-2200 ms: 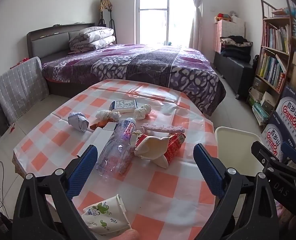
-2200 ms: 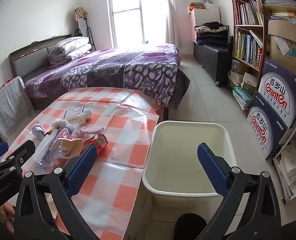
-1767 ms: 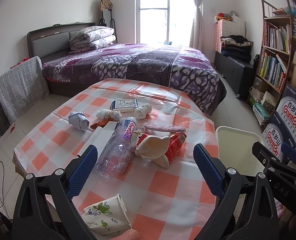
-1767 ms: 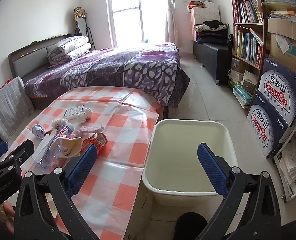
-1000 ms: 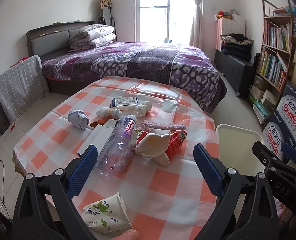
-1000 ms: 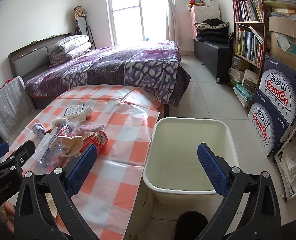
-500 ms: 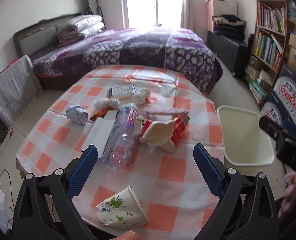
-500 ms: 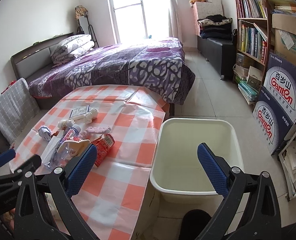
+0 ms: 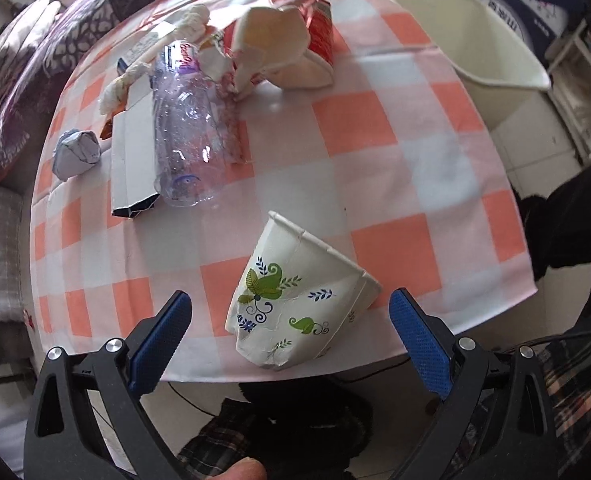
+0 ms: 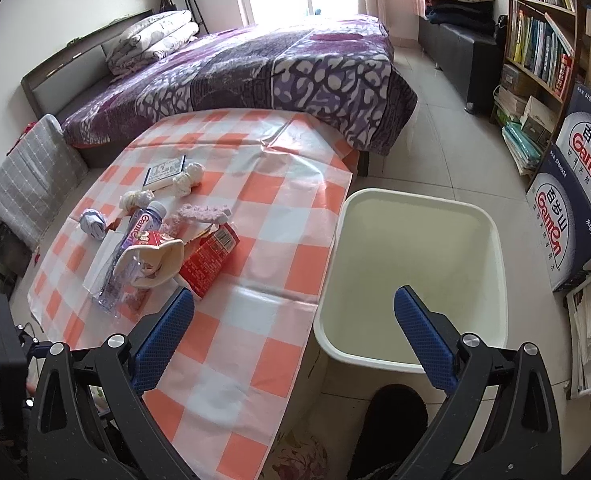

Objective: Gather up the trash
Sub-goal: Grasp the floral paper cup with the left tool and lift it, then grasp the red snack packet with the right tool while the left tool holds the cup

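A crushed paper cup [image 9: 299,300] with a green leaf print lies on its side near the front edge of the checked table [image 9: 375,120]. My left gripper [image 9: 289,302] hangs open over it, one blue pad on either side of the cup and not touching it. Farther back lie a clear plastic bottle [image 9: 183,120], a red carton [image 9: 319,28], a crumpled cream wrapper [image 9: 271,36], a flat white box [image 9: 131,152] and a paper ball [image 9: 75,152]. My right gripper [image 10: 295,300] is open and empty, above the gap between the table and the cream bin [image 10: 415,196].
The bin [image 9: 475,40] stands on the floor at the table's right side and holds nothing. A purple bed [image 10: 275,64] lies beyond the table. Bookshelves [image 10: 543,40] and stacked water boxes [image 10: 575,184] line the right wall. A person's plaid trousers [image 9: 575,380] show below the table edge.
My left gripper has tipped downward and come in over the paper cup, which now fills the space between its fingers. The right gripper has shifted only slightly.
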{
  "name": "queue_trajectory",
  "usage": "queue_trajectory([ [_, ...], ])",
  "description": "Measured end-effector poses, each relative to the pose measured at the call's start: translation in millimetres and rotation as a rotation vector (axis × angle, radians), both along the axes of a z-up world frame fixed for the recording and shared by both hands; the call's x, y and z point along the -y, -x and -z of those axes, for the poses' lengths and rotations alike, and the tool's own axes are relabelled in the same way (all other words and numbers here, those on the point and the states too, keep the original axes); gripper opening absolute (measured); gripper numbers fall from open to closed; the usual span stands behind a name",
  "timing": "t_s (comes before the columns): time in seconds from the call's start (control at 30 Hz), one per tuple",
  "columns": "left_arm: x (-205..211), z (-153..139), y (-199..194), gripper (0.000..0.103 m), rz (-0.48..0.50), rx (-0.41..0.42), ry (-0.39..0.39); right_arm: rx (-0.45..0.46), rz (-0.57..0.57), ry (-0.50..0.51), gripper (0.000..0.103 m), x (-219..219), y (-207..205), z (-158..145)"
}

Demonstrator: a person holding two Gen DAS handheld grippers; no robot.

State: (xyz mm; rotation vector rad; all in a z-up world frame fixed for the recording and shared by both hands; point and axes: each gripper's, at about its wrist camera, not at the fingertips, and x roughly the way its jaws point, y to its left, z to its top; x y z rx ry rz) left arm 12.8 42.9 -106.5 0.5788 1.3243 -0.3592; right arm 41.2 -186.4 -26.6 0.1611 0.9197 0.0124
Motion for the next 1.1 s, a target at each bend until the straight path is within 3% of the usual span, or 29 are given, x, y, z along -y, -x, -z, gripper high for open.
queue_trajectory([
  [0.3,-8,31,-11,0.095,0.052,-0.019,-0.053,-0.039,-0.045,0.01,0.096,-17,-13,16],
  [0.37,-16,26,-19,0.076,0.011,-0.033,0.002,-0.043,-0.051,0.007,0.096,-22,-16,19],
  [0.43,-25,15,-28,0.07,-0.029,-0.035,0.066,-0.052,-0.058,-0.004,0.096,-28,-21,19],
  [0.53,-34,-8,-37,0.069,-0.064,-0.002,0.147,-0.049,-0.081,-0.021,0.096,-39,-30,15],
  [0.67,-43,-48,-50,0.068,-0.115,0.086,0.235,-0.05,-0.104,-0.075,0.096,-53,-46,4],
  [0.77,-58,-78,-61,0.068,-0.18,0.166,0.347,-0.055,-0.119,-0.102,0.096,-65,-61,-3],
  [0.93,-75,-114,-61,0.068,-0.362,0.274,0.453,0.016,-0.301,0.031,0.096,-104,-79,-17],
  [1.1,-99,-145,-77,0.069,-0.525,0.362,0.536,-0.018,-0.504,0.132,0.096,-139,-93,-6],
])
